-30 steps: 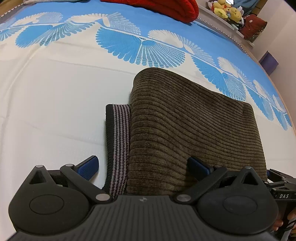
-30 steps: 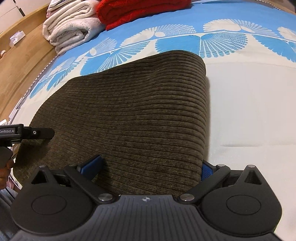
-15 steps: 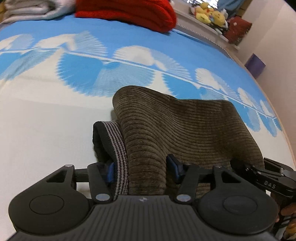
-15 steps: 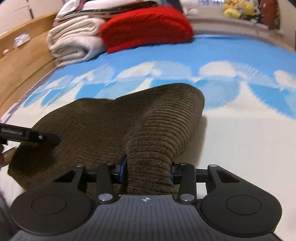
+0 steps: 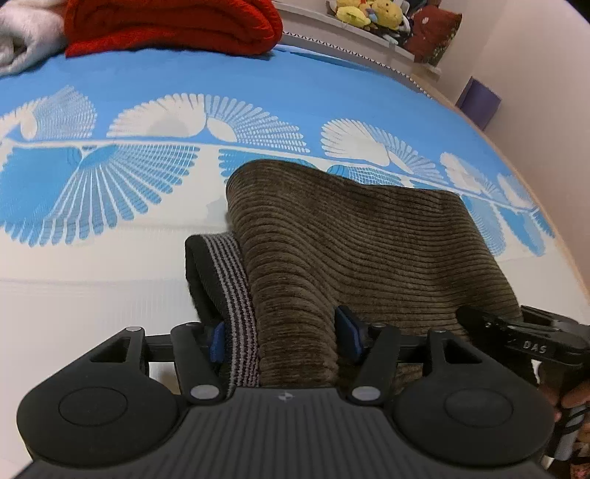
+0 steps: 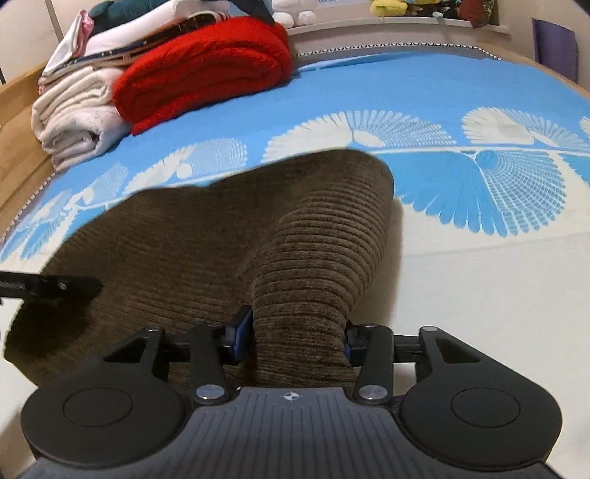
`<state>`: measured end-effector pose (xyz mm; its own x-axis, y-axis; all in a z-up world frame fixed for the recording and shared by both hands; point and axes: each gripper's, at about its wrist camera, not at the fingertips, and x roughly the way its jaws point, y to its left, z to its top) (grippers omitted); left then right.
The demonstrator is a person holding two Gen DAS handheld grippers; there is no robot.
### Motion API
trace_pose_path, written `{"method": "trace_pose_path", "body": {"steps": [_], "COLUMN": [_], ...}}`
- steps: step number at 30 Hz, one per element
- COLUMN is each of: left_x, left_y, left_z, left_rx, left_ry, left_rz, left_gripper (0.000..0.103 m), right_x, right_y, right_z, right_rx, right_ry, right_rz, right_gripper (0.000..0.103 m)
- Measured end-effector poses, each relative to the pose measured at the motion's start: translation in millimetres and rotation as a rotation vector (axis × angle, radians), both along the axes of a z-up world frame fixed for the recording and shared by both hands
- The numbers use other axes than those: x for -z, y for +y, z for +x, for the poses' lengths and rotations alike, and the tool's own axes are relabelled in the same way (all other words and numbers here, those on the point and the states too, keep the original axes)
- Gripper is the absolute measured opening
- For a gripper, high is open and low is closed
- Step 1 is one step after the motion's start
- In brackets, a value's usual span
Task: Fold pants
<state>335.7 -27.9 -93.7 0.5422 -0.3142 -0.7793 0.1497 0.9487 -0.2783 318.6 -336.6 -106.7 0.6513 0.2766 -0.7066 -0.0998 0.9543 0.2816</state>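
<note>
Brown corduroy pants [image 5: 368, 239] lie folded on the blue and white bedspread [image 5: 92, 280], their striped waistband lining [image 5: 232, 280] showing at the left edge. My left gripper [image 5: 282, 335] pinches the near left corner, waistband and corduroy bunched between its blue pads; its jaws are opening slightly. My right gripper [image 6: 295, 337] squeezes a raised ridge of the pants [image 6: 184, 239] at the near right corner, and its jaws are opening a little too. Each view shows the other tool's black body at its edge, on the right [image 5: 534, 342] and on the left [image 6: 51, 285].
A rolled red blanket [image 6: 206, 70] and folded white blankets [image 6: 73, 118] lie at the far side of the bed. Plush toys [image 5: 368, 14] sit on a ledge behind. A purple box [image 5: 479, 103] stands by the wall. The wooden bed frame [image 6: 18, 95] runs along the left.
Both grippers went from wide open to closed on the pants' near edge and moved forward across the bed. The fabric is now bunched and raised, and the blankets look nearer.
</note>
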Motion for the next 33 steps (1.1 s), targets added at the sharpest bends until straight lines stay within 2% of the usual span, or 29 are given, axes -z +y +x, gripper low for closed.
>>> {"method": "trace_pose_path", "body": {"steps": [4, 8, 9, 10, 11, 12, 13, 14, 15, 17, 18, 20, 21, 22, 24, 25, 26, 27, 30, 32, 33], "left_x": [-0.4, -0.3, 1.2, 1.3, 0.1, -1.1, -3.0, -6.1, -8.4, -12.8, -12.4, -1.5, 6.0, 11.0, 12.2, 8.3, -0.1, -9.6, -35.8, -45.6, -47.1], "left_y": [8.4, 3.4, 2.1, 0.6, -2.8, -5.4, -7.0, -6.1, -4.0, 5.4, 8.4, 8.5, 7.2, 7.8, 11.8, 13.4, 13.9, 14.1, 16.0, 20.7, 21.2], "left_z": [-16.5, -29.6, -29.6, -30.5, -32.3, -34.5, -38.2, -42.7, -47.4, -65.4, -74.9, -87.1, -87.3, -84.9, -81.8, -84.0, -91.2, -101.1, -139.8, -174.7, -188.6], "left_rx": [-0.018, -0.038, -0.057, -0.069, -0.075, -0.073, -0.069, -0.071, -0.076, -0.075, -0.062, -0.055, -0.059, -0.054, -0.099, -0.122, -0.120, -0.095, 0.004, 0.047, 0.060], "left_ry": [-0.012, -0.051, -0.045, -0.043, -0.051, -0.062, -0.069, -0.066, -0.049, -0.024, -0.029, -0.043, -0.039, -0.032, 0.007, 0.018, 0.006, -0.019, -0.081, -0.118, -0.126], "left_rz": [-0.007, 0.029, 0.029, 0.031, 0.044, 0.061, 0.079, 0.088, 0.094, 0.071, 0.066, 0.114, 0.135, 0.130, 0.082, 0.076, 0.082, 0.098, 0.170, 0.228, 0.254], "left_gripper": [0.067, 0.067, 0.067, 0.067, 0.067, 0.068, 0.072, 0.084, 0.090, 0.093, 0.094, 0.103, 0.103, 0.103, 0.103, 0.103, 0.102, 0.102, 0.103, 0.103, 0.103], "right_x": [-5.7, -19.5, -19.7, -17.7, -11.3, -4.9, -1.0, -3.9, -9.5, -25.7, -31.2, -32.9, -27.2, -13.8, 12.0, 14.8, 8.3, -2.1, -40.1, -60.6, -67.3], "right_y": [-0.8, -8.7, -10.6, -11.4, -10.5, -11.3, -12.1, -13.1, -13.9, -9.9, -5.4, 18.1, 31.0, 48.5, 76.1, 83.5, 85.5, 83.6, 60.8, 52.2, 51.5], "right_z": [-4.0, -22.4, -26.0, -25.2, -21.7, -19.5, -18.0, -19.2, -22.0, -39.7, -47.5, -68.8, -77.4, -83.2, -91.1, -100.0, -103.5, -106.4, -136.9, -169.0, -186.2], "right_rx": [0.044, 0.067, 0.068, 0.083, 0.098, 0.111, 0.129, 0.145, 0.148, 0.109, 0.080, -0.046, -0.090, -0.135, -0.171, -0.173, -0.155, -0.123, 0.069, 0.152, 0.181], "right_ry": [0.015, 0.030, 0.008, -0.011, 0.002, 0.017, 0.033, 0.045, 0.057, 0.054, 0.057, 0.061, 0.048, 0.045, 0.018, -0.044, -0.048, -0.042, -0.072, -0.120, -0.151], "right_rz": [-0.011, 0.013, 0.022, -0.003, -0.030, -0.026, -0.023, -0.015, -0.004, 0.008, -0.017, -0.117, -0.185, -0.301, -0.528, -0.582, -0.587, -0.552, -0.284, -0.139, -0.106], "right_gripper": [0.070, 0.071, 0.064, 0.049, 0.050, 0.053, 0.057, 0.059, 0.061, 0.075, 0.087, 0.094, 0.099, 0.102, 0.102, 0.102, 0.100, 0.097, 0.098, 0.101, 0.102]}}
